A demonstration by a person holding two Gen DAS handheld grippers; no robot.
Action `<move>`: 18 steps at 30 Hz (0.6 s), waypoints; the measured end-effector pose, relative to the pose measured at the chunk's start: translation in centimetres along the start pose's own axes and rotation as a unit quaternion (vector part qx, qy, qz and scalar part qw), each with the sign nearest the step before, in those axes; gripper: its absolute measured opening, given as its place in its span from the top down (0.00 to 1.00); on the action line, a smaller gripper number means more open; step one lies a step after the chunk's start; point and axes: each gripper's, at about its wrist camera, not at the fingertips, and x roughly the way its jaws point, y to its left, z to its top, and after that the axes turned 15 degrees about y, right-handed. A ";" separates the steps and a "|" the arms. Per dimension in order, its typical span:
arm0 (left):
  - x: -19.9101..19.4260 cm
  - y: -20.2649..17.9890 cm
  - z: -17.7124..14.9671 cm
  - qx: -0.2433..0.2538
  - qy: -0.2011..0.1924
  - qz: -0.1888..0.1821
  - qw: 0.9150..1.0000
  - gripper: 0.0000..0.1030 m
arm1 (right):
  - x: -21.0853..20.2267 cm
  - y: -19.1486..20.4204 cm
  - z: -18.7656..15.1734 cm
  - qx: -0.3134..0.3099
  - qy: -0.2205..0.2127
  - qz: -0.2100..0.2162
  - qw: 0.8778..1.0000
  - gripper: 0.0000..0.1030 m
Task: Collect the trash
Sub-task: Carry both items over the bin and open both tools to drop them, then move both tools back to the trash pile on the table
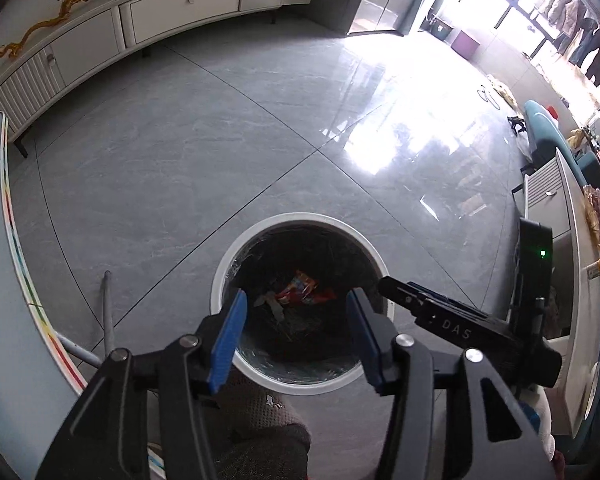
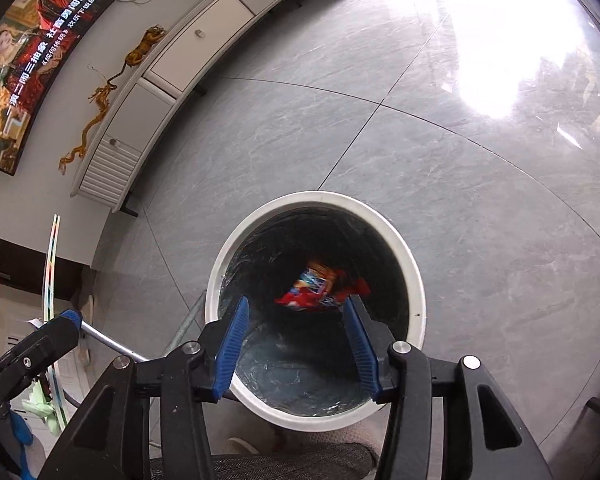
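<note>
Grey tiled floor (image 1: 188, 168), glossy, glare at right.
Standing on it: white round bin (image 1: 300, 222) with black liner, long white cabinet (image 1: 180, 4) on dark legs by far wall, metal legs (image 1: 107, 312) at left near bin.

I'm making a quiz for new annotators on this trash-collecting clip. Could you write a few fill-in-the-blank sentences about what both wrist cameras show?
1. The red snack wrapper lies inside the ____, whose rim is white.
2. The right gripper is ____, holding nothing.
3. The left gripper, also empty, hangs directly above the bin's ____.
4. The bin stands on a grey tiled ____.

Missing words: bin; open; opening; floor
</note>
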 end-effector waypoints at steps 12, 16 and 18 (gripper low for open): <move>-10.0 4.0 -5.3 -0.063 -0.128 0.012 0.990 0.43 | -5.1 3.7 -1.6 -0.037 -0.053 -0.003 0.998 0.52; -14.1 6.5 -8.8 -0.090 -0.183 0.036 0.978 0.43 | -6.8 7.0 -2.8 -0.074 -0.070 0.001 0.995 0.52; -16.1 8.1 -10.9 -0.109 -0.206 0.048 0.971 0.43 | -7.7 8.9 -3.5 -0.095 -0.078 0.002 0.992 0.52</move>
